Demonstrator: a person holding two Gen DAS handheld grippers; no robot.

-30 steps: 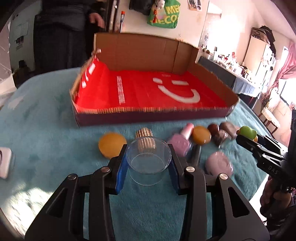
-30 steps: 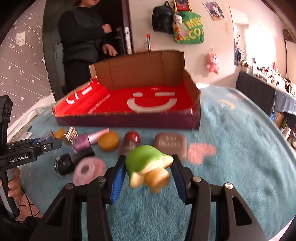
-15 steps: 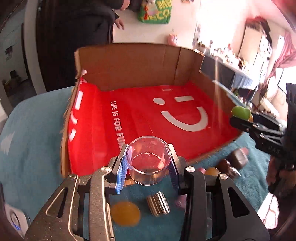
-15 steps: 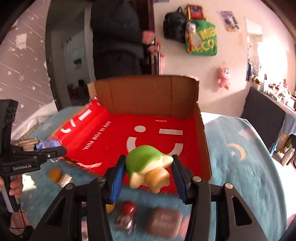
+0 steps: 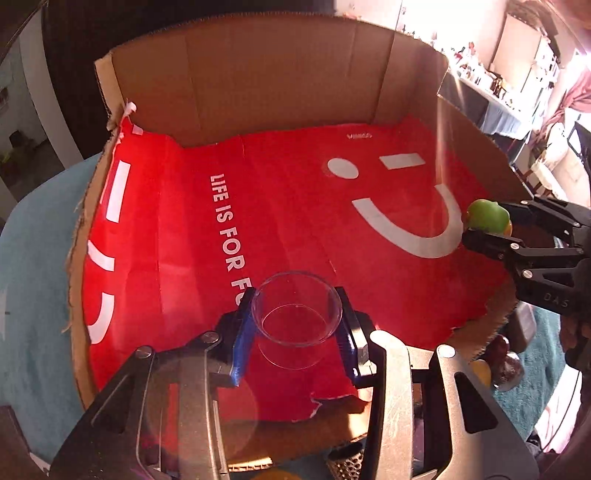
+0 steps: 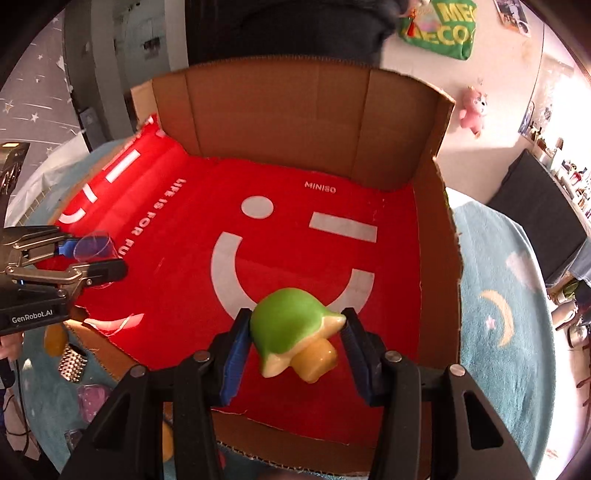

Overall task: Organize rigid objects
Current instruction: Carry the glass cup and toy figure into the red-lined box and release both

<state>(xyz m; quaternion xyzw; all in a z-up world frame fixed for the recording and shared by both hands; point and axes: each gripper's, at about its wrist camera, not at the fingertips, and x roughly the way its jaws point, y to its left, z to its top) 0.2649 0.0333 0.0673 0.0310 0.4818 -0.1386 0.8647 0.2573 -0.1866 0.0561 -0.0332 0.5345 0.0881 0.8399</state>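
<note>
A clear plastic cup (image 5: 296, 314) is clamped upright between the blue pads of my left gripper (image 5: 295, 321), above the near left part of the red-lined cardboard box (image 5: 258, 77). My right gripper (image 6: 295, 332) is shut on a green-capped toy with a yellow foot (image 6: 291, 326), hovering over the white smiley print on the box floor. In the left wrist view, the right gripper (image 5: 487, 225) with the green toy (image 5: 485, 214) reaches in over the box's right rim. The right wrist view shows the left gripper (image 6: 99, 258) and the cup (image 6: 92, 247) at the far left.
The box (image 6: 295, 122) sits on a teal cloth (image 6: 509, 295) and has a tall back wall. Outside its near edge lie a ribbed metal cap (image 6: 72, 360), a yellow round piece (image 6: 53, 338), a dark red bottle (image 5: 498, 350) and other small items. A person in dark clothes (image 6: 280, 26) stands behind the box.
Both grippers moved forward from above the row of small items to over the box's red floor, tilting downward, each still holding its object.
</note>
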